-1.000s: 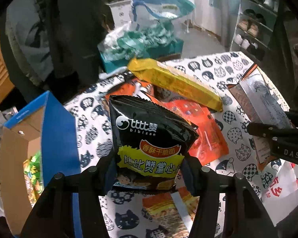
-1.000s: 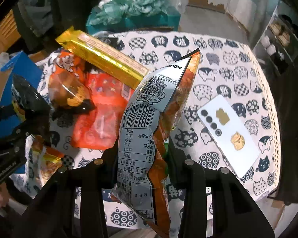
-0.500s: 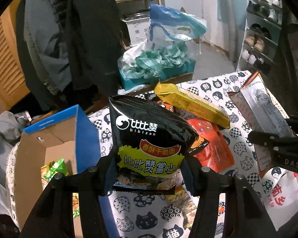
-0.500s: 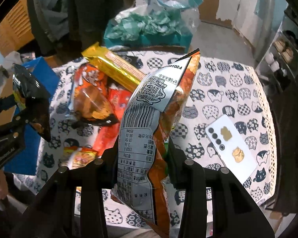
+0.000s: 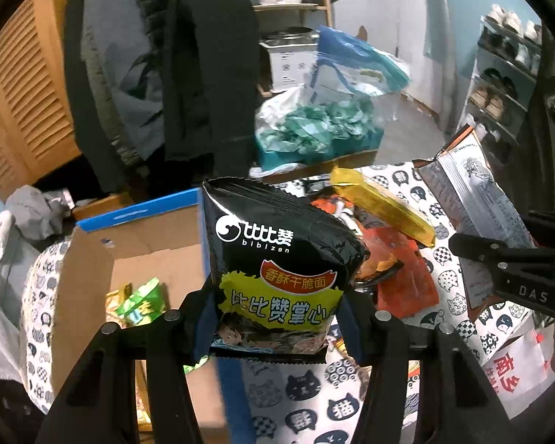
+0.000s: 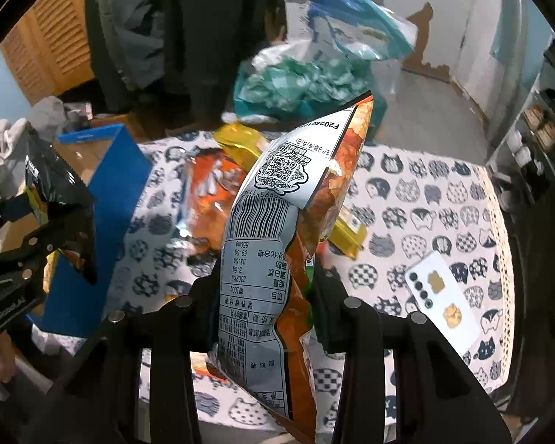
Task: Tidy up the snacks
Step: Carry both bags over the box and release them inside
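My left gripper [image 5: 275, 323] is shut on a black noodle-snack bag [image 5: 277, 266], held upright above the table's left edge. Just left of it stands an open blue-sided cardboard box [image 5: 137, 255] with a green packet [image 5: 140, 303] inside. My right gripper [image 6: 266, 296] is shut on a silver and orange chip bag [image 6: 277, 244], its back label toward the camera. That chip bag [image 5: 473, 199] and the right gripper's fingers [image 5: 507, 259] show at the right of the left wrist view. The black bag [image 6: 51, 185] shows at the left of the right wrist view.
A yellow-gold packet [image 5: 384, 207] and orange-red bags [image 5: 399, 270] lie on the cat-print tablecloth [image 6: 425, 192]. A white phone [image 6: 440, 303] lies near the table's right edge. A teal crate of plastic bags [image 6: 307, 85] and hanging coats [image 5: 203, 74] stand behind the table.
Both grippers have risen with their bags still held. The views now take in more of the room, and the blue box's inside has come into the left wrist view.
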Action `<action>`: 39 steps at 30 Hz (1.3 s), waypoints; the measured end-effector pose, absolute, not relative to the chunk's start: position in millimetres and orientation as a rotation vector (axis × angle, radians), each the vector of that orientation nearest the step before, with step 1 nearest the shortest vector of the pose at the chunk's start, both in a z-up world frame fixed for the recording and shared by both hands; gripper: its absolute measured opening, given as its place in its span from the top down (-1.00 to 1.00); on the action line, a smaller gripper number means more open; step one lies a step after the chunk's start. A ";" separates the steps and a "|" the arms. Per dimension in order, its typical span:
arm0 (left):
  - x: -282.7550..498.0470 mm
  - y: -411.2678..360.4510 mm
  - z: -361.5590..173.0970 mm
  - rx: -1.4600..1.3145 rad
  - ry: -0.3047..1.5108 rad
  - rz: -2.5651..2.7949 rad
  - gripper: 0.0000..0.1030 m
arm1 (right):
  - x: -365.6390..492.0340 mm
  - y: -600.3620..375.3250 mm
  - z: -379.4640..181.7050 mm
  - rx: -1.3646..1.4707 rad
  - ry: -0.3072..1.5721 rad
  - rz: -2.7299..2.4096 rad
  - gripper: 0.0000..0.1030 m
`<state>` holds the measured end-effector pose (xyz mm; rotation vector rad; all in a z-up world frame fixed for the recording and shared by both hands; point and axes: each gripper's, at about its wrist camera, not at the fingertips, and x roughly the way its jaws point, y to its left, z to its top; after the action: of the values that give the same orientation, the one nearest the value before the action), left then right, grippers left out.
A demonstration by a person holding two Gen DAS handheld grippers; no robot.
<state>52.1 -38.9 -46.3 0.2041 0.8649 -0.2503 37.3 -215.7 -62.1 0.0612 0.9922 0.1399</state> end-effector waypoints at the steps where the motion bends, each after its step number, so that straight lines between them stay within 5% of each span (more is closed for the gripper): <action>1: 52.3 -34.2 -45.4 0.198 0.867 -0.245 -0.12 | 38.3 -210.4 -59.9 0.055 0.988 0.149 0.26; 39: 68.8 166.7 -82.5 -0.022 1.000 0.024 -0.12 | 101.8 30.8 -30.6 -0.097 0.996 0.526 0.26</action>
<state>68.8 166.7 -82.5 -0.0218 1.0005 0.0237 101.8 30.8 -30.6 -0.0967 0.9964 0.5259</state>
